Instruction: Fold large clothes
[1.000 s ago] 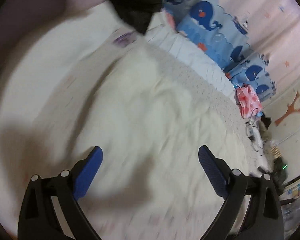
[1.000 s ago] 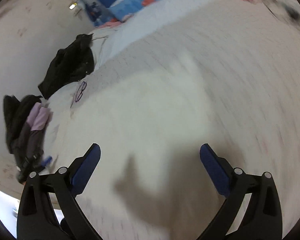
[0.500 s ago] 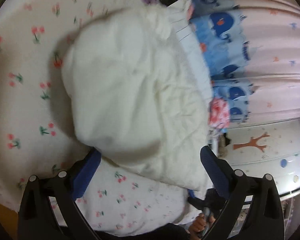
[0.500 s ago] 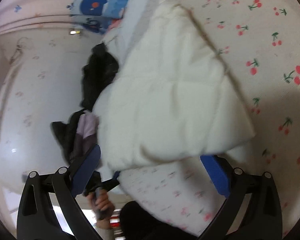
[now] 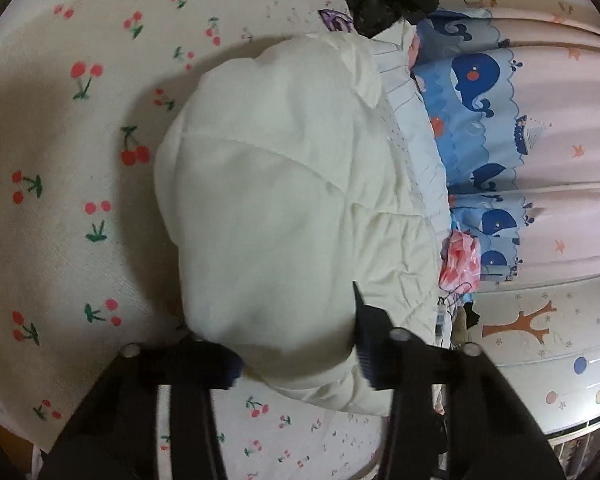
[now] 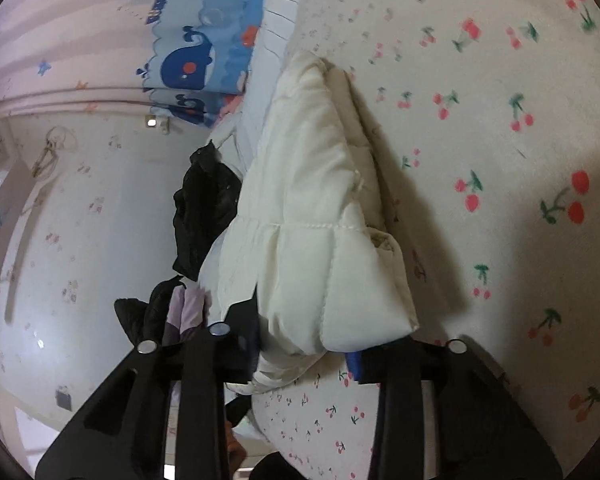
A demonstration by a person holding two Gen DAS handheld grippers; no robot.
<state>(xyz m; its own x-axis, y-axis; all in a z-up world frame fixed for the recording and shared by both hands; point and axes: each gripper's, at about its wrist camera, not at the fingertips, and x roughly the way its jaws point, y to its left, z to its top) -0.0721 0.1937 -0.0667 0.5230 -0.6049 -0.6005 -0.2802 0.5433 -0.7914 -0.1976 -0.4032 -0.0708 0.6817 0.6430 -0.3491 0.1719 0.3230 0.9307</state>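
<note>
A white padded jacket [image 5: 284, 208] is seen lying folded on a bed covered by a cherry-print sheet [image 5: 60, 200]. The jacket is placed toward the far edge of the bed, its long side running along a pale striped strip of bedding [image 5: 416, 136] at that edge, with bare sheet left on the opposite side.

The near end of the jacket is held by both tools. In the left wrist view, the left tool [image 5: 296, 356] is seen closed on the rounded near end of the jacket: the padding is bulged out between the blue pads, and the fabric is pressed by them on both sides. Its jaws have just been closing, with the jacket between them. In the right wrist view, the right tool [image 6: 304, 352] is likewise seen clamped on a quilted corner of the jacket [image 6: 320, 220], where a stitched seam and a folded edge are shown just ahead of the fingers. Its jaws have also just been closing on the fabric.

Beyond the far edge of the bed, a curtain with blue whales [image 5: 480, 120] is hung. A black garment [image 6: 204, 212] is piled at the bed's corner, and a second dark garment with a lilac lining [image 6: 168, 312] is seen beside it. A pink patterned bag [image 5: 460, 260] is lodged by the curtain. A wall with a tree sticker [image 5: 528, 320] is visible in the left wrist view.
</note>
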